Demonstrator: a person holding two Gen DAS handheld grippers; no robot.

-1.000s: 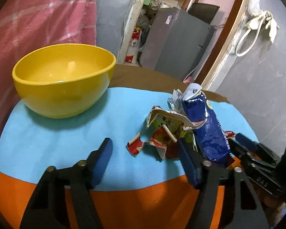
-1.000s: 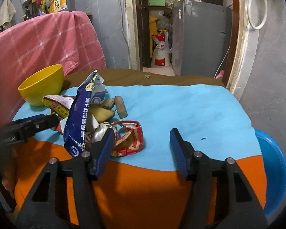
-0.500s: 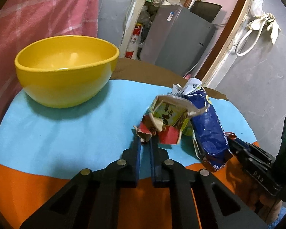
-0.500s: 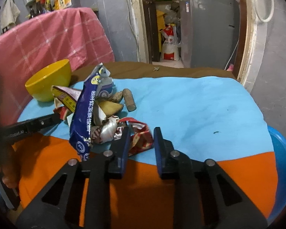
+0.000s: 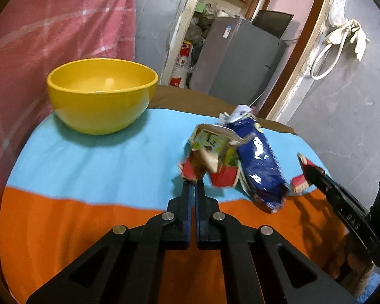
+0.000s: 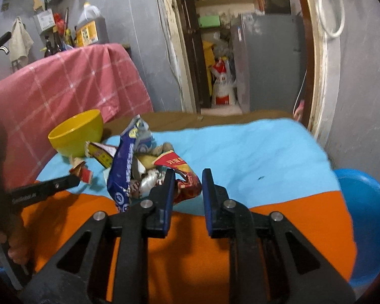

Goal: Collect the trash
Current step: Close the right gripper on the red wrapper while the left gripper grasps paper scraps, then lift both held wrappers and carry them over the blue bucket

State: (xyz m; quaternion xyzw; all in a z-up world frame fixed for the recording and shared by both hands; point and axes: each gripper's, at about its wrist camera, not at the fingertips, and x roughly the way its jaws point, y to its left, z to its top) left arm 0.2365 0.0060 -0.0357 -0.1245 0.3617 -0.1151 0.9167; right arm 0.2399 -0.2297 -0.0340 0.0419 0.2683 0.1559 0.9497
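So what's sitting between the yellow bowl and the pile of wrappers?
Nothing: in the left wrist view, only bare blue cloth runs from the yellow bowl to the wrapper pile. The right wrist view cannot settle it.

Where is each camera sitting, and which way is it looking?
Left wrist view: sits on the left hand-held gripper, looking forward over the table at the yellow bowl and the wrapper pile; its own closed fingers pinch a red torn wrapper, and the right hand-held gripper pokes in at right.
Right wrist view: sits on the right hand-held gripper, looking toward the doorway; its parted fingers, the left gripper and the person's fingers show.
Both share the bowl, the blue snack bag and the grey fridge.
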